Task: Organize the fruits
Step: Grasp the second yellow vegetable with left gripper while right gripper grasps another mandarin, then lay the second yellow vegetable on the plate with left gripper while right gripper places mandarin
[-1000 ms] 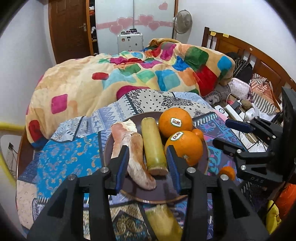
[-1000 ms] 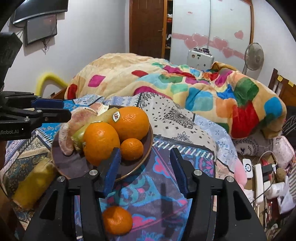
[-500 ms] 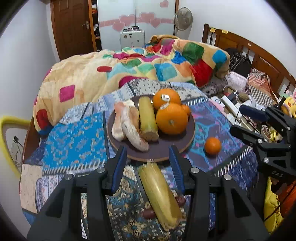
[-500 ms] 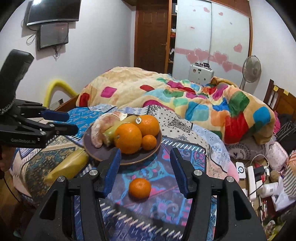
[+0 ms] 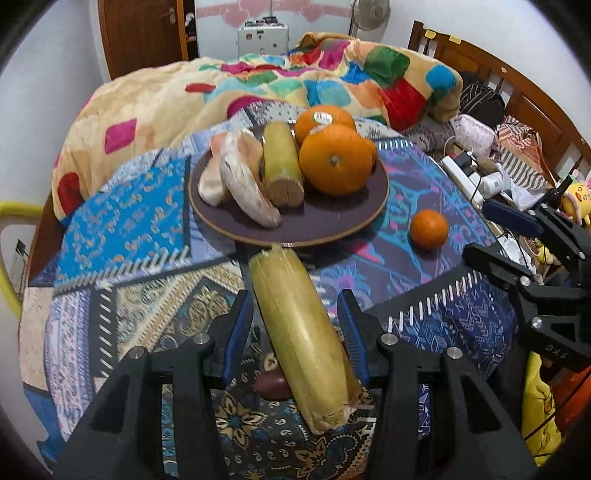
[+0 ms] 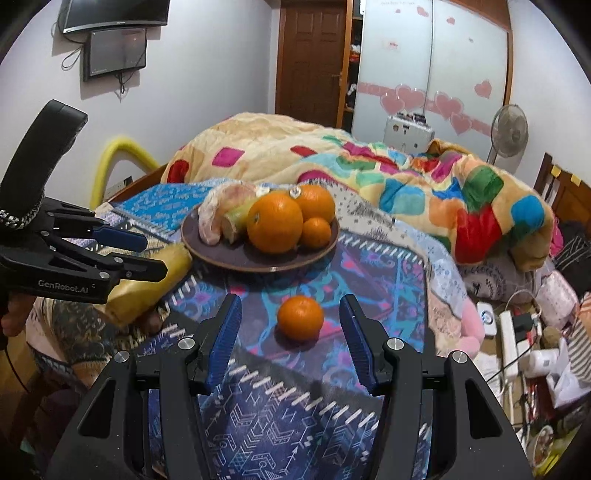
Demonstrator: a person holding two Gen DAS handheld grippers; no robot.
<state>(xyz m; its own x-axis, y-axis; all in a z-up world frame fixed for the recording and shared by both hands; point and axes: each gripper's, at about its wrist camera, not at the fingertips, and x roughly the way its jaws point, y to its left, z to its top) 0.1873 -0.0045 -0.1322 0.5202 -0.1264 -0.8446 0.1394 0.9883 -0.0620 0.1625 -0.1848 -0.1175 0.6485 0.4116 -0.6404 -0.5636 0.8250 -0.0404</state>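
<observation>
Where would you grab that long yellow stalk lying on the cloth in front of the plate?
Probably around its middle, coming from above, one finger on each long side. The yellow stalk lies flat with its length pointing toward the plate, and the left gripper already straddles it, open. The middle looks even and firm; the near end is ragged, with small dark fruits beside it.

Both grippers [image 5: 295, 328] [image 6: 291, 338] were black plastic with ribbed blue pads [image 6: 224, 341], silver screws [image 5: 199, 338] and white lettering.

white walls | wooden door [image 6: 308, 55] | wall TV [image 6: 114, 14] | standing fan [image 6: 508, 127] | bed headboard [image 5: 491, 70]
</observation>
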